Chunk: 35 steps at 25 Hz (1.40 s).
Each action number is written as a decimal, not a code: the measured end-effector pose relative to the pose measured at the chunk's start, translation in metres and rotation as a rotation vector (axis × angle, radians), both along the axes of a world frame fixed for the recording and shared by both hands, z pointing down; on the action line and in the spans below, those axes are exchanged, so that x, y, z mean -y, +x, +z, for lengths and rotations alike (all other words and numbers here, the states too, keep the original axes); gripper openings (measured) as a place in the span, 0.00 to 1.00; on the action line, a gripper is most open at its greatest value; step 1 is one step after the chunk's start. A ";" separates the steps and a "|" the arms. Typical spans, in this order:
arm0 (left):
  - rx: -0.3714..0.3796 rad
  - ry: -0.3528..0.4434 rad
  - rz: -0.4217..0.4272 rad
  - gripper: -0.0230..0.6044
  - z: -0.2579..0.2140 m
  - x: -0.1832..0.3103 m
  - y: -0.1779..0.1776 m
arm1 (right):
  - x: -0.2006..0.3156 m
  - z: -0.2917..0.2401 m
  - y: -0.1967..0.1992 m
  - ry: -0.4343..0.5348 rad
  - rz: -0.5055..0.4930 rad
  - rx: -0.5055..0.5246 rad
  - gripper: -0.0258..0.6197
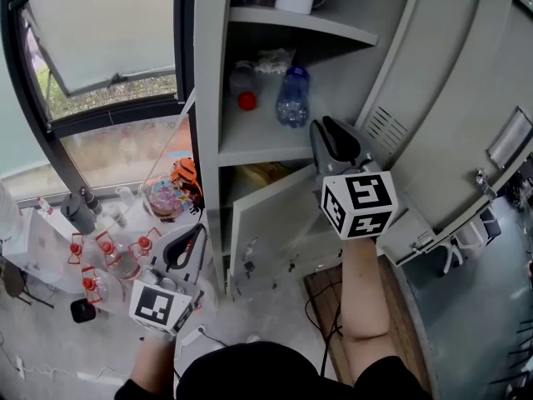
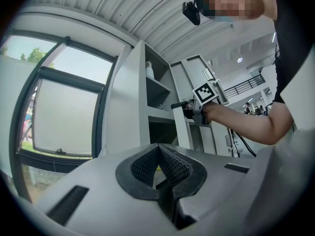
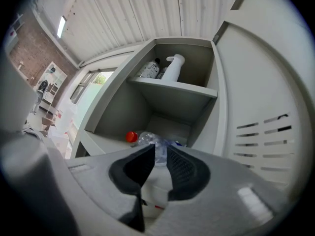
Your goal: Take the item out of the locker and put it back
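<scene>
Grey locker point(image 1: 208, 98) beside a window point(image 1: 100, 40), its door point(image 1: 466, 98) open.

Head view: the middle shelf point(image 1: 258, 152) holds two bottles. One is the clear bottle point(image 1: 292, 98), the task's item, not yet out. Just left of it is a red-capped bottle point(image 1: 245, 90). Two grippers. The right gripper point(image 1: 323, 132) reaches to the clear bottle's near end. The left gripper point(image 1: 196, 232) hangs low by the window, well apart. Several small bottles point(image 1: 104, 261) sit on the floor there, too jumbled to count.

Left gripper view: jaws pressed together at the tips, nothing between.

Right gripper view: jaws narrow, apparently pinching the clear bottle's crumpled wall with the tips only. The upper shelf point(image 3: 172, 88) holds two more: a white bottle point(image 3: 172, 68) and a dark bottle point(image 3: 150, 69).

Risks: a tip-only hold on soft plastic could slip or buckle on the pull. A swing left would likely topple the red-capped bottle.
</scene>
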<state>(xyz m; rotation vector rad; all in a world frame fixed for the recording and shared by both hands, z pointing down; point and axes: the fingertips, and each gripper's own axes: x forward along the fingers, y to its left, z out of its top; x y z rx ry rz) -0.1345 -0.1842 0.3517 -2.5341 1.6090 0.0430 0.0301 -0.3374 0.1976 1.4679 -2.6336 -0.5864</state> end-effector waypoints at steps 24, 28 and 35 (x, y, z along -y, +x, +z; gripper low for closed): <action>0.039 -0.176 0.208 0.05 0.072 -0.026 0.082 | -0.102 0.142 0.054 -0.166 -0.032 0.178 0.05; 0.000 -0.193 0.229 0.05 0.078 -0.030 0.091 | -0.115 0.174 0.050 -0.220 -0.043 0.183 0.05; -0.013 -0.221 0.222 0.05 0.090 -0.033 0.090 | -0.133 0.208 0.048 -0.258 -0.046 0.187 0.05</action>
